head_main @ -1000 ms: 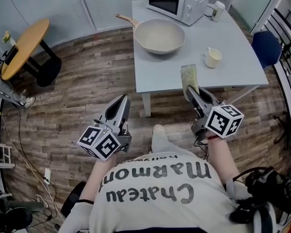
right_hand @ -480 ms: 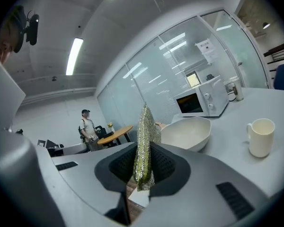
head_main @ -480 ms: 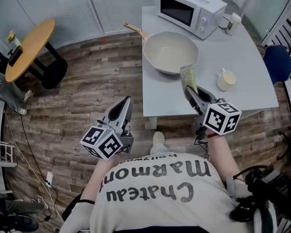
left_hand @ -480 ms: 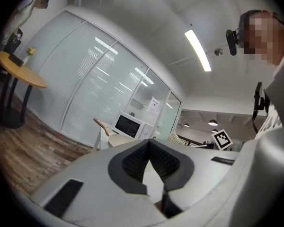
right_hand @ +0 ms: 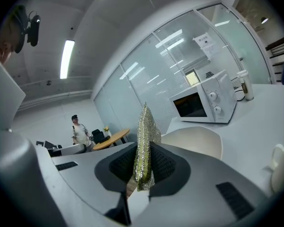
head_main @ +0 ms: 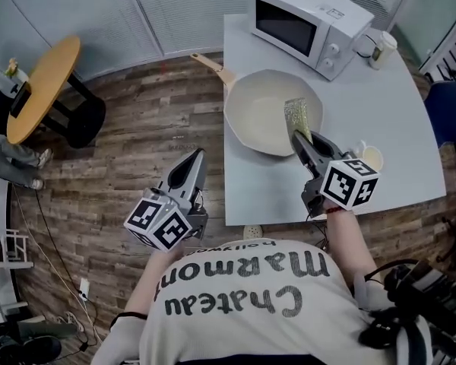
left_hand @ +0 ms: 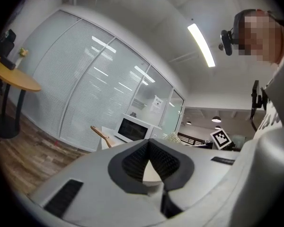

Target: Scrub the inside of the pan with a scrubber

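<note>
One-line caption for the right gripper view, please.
Right gripper shut on a glittery scrubber, facing the pan and microwave on the table.

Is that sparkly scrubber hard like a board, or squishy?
Probably squishy but springy: the scrubber stands upright above the right gripper without drooping, yet looks pinched thin where it is gripped. Its glittery mesh probably feels rough, so it shouldn't slip.

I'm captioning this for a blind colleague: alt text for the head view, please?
Seen from above, the right hand-held gripper holds a glittery scrubber toward a cream pan on a grey table, with a white microwave behind it and a cup nearby. The left hand-held gripper, shut and empty, is over the wood floor.
</note>
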A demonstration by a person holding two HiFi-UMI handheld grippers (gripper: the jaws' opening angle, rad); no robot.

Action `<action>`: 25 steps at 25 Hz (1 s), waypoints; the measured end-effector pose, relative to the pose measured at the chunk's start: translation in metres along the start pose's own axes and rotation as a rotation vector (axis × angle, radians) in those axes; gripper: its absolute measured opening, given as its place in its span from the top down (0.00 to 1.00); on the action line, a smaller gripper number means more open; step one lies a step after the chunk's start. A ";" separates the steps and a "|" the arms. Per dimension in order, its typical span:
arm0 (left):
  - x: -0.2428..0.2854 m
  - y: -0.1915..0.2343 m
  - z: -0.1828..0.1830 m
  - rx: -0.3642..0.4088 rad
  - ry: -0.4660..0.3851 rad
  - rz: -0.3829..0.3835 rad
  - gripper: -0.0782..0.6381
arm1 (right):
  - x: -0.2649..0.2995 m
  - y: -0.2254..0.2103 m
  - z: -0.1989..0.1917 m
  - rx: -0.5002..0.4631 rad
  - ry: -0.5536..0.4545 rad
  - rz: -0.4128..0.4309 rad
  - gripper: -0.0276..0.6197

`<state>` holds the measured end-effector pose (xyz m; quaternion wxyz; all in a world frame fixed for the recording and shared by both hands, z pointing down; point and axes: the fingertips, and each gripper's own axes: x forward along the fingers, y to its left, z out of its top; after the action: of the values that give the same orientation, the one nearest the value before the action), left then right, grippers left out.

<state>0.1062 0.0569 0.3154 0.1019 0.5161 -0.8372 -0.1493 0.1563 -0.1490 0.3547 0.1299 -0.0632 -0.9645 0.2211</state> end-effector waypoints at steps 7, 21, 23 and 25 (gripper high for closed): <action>0.043 0.031 0.008 0.023 0.047 -0.024 0.90 | 0.034 -0.024 0.014 0.049 -0.028 -0.027 0.88; 0.115 0.078 -0.005 0.019 0.259 -0.350 0.90 | 0.053 -0.034 -0.008 0.145 -0.107 -0.318 0.88; 0.119 0.090 -0.005 0.035 0.295 -0.406 0.90 | 0.059 -0.028 -0.014 0.165 -0.130 -0.371 0.88; 0.120 0.104 -0.003 0.039 0.320 -0.446 0.90 | 0.064 -0.019 -0.015 0.173 -0.162 -0.421 0.88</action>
<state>-0.0336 -0.0066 0.3569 0.1877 0.7065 -0.6789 -0.0683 0.0980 -0.1487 0.3908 0.1003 0.1683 -0.9412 0.2752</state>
